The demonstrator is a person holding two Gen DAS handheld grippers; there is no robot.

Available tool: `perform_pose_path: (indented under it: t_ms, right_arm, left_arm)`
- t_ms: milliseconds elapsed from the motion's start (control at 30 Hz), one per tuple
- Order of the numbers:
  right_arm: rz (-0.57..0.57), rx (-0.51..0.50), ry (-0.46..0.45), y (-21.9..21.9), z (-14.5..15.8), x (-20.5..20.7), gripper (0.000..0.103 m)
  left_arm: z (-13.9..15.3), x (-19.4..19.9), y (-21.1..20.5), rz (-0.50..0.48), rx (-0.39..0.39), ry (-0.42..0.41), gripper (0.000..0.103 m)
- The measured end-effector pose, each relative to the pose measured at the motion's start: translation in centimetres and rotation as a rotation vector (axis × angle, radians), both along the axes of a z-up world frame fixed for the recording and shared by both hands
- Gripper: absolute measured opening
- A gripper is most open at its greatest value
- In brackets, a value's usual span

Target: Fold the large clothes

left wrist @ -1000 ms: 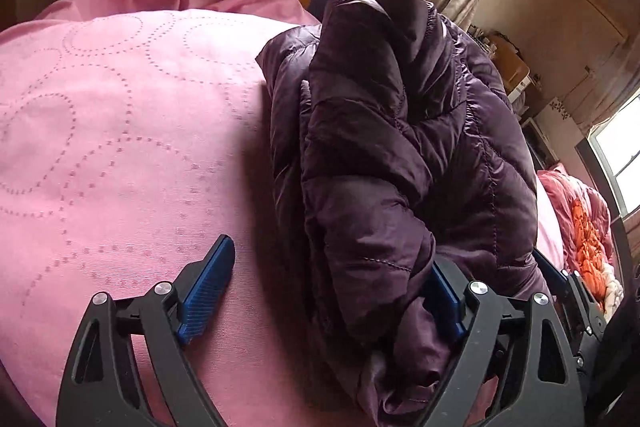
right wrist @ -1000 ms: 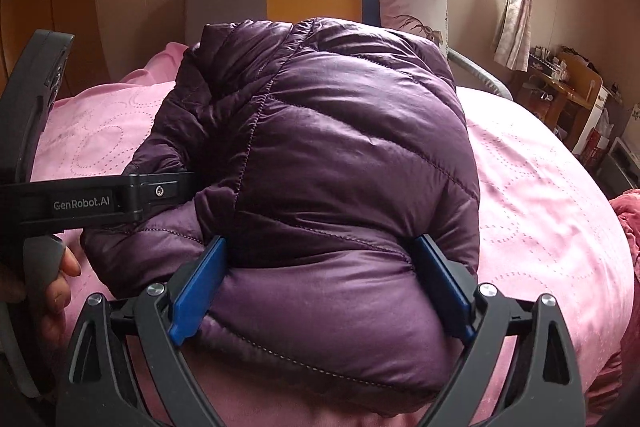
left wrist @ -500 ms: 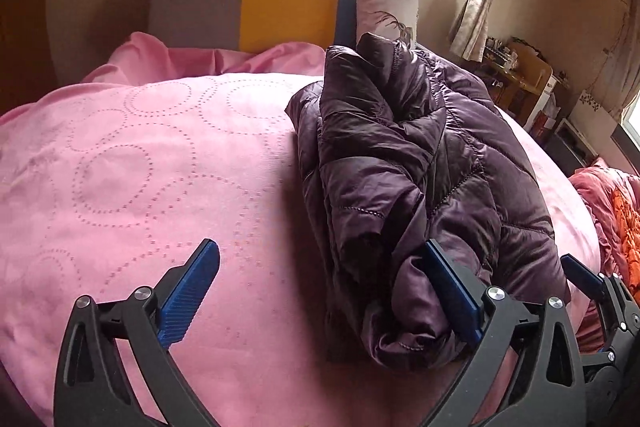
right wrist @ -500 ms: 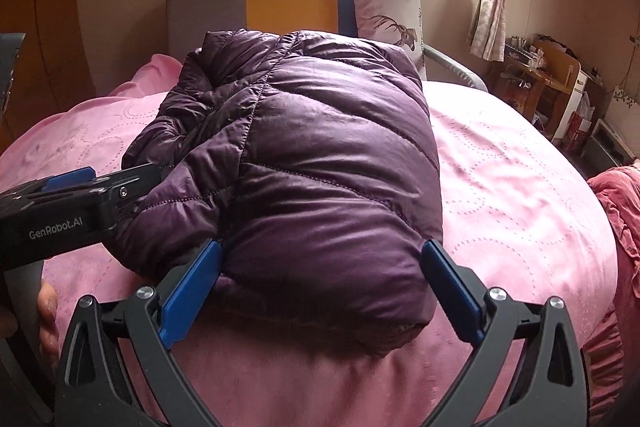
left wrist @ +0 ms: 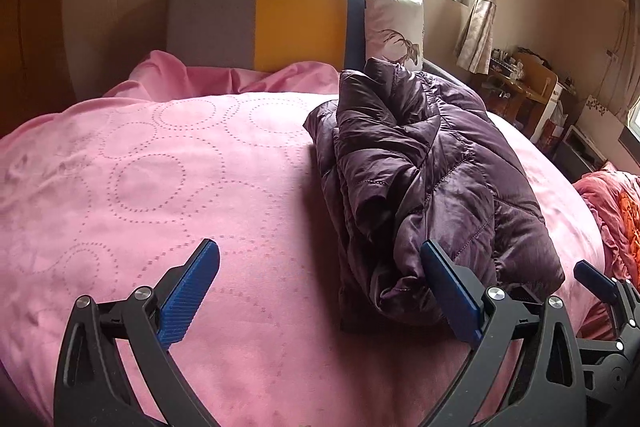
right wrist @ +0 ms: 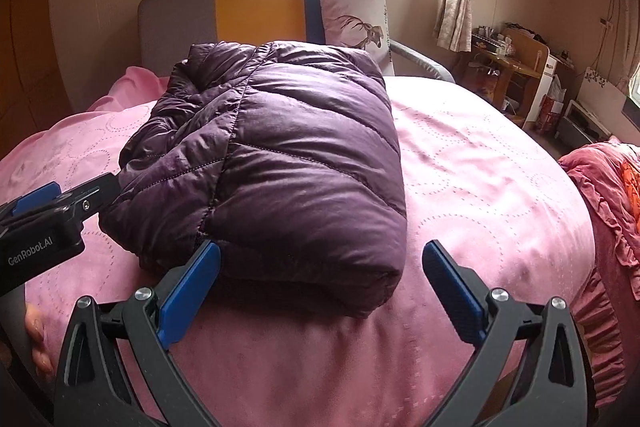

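A purple quilted puffer jacket lies folded in a thick bundle on the pink bed cover. My left gripper is open beside the jacket's left near corner. Its right finger stands in front of the fabric without pressing it, and its left finger is over bare cover. My right gripper is open just short of the jacket's near folded end, with nothing pinched. The left gripper also shows at the left edge of the right wrist view. The right gripper's finger shows at the right of the left wrist view.
A grey, yellow and blue headboard and a deer-print pillow stand behind the jacket, under a window. A red-orange blanket hangs at the bed's right edge. A cluttered wooden desk is beyond. A person's fingers grip the left tool.
Both grippers have opened wider, let go of the jacket's near end, and pulled back and upward. The jacket stays folded on the bed and looks smaller and farther off.
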State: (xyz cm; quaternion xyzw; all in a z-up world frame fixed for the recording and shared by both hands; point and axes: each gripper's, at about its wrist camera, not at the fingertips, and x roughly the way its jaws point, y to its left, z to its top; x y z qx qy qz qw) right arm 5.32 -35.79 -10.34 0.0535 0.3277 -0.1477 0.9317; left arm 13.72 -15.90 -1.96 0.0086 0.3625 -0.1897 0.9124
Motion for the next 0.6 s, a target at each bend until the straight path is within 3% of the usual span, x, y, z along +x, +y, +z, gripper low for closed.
perform_pose_path:
  t_ms: [200,600]
  right_arm:
    - [-0.074,0.016,-0.042,0.2,1.2,-1.7,0.101]
    - [-0.149,0.019,-0.043,1.9,2.4,-3.6,0.101]
  left_arm:
    - [0.4,-1.1,0.8,0.011,0.000,-0.012,0.099]
    - [0.7,-3.2,2.7,0.058,0.041,-0.051,0.099]
